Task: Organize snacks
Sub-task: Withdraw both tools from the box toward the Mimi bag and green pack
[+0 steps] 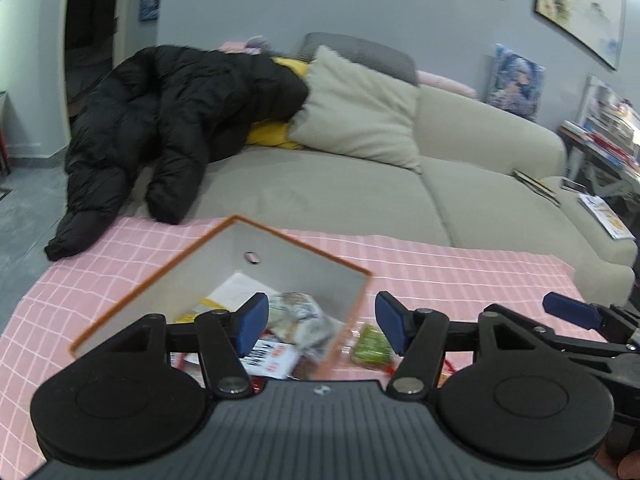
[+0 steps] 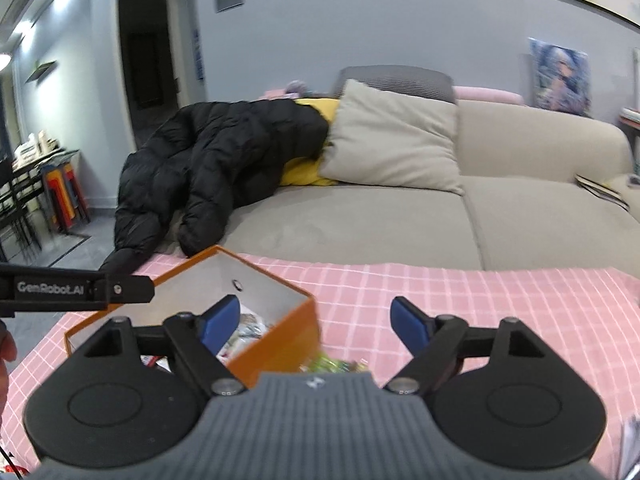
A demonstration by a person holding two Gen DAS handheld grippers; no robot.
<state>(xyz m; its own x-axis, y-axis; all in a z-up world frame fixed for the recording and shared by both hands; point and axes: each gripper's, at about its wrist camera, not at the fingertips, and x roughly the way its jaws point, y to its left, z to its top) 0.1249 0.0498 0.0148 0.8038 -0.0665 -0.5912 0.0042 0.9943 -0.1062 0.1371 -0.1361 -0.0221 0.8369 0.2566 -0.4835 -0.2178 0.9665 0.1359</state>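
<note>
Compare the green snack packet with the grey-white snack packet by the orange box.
The green snack packet lies outside the orange box on the pink checked cloth; the grey-white snack packet lies inside the box. The green one looks smaller and flatter; the grey-white one is bulkier and crumpled. Neither is held by a gripper.

Box [image 1: 280, 248] walls block my left side. Green packet [image 1: 370, 346] sits just right of it. Cloth [image 1: 460, 272] beyond is bare, free to the sofa [image 1: 340, 196].
</note>
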